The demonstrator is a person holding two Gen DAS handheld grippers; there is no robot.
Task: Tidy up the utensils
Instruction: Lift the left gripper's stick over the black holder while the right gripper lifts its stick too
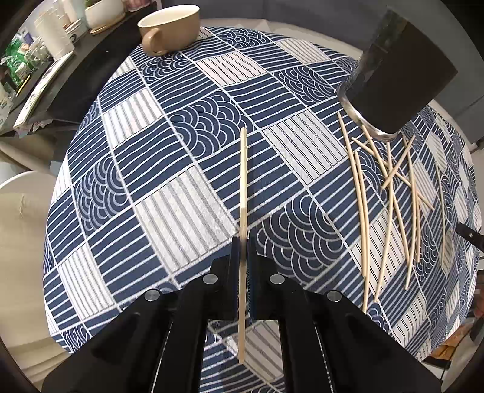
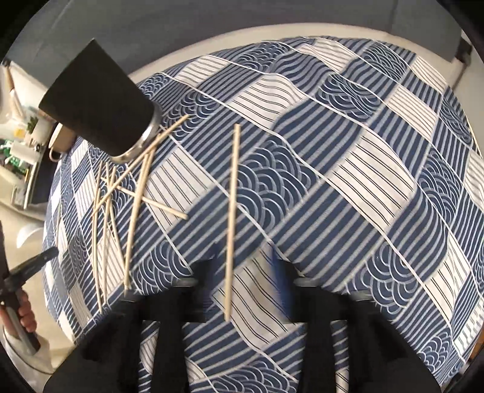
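On the bench, the cup stands at the far side with a heap of crossed chopsticks just before it. In the left wrist view the mug sits at the far left edge, well apart from the heap. 1 chopstick lies alone right of the heap in the right wrist view, and another chopstick runs between the left claw's pads.

The table wears a blue-and-white patchwork tablecloth. On it, a beige mug stands at the far left edge, a black cup far right, with scattered chopsticks crisscrossed just near of it.
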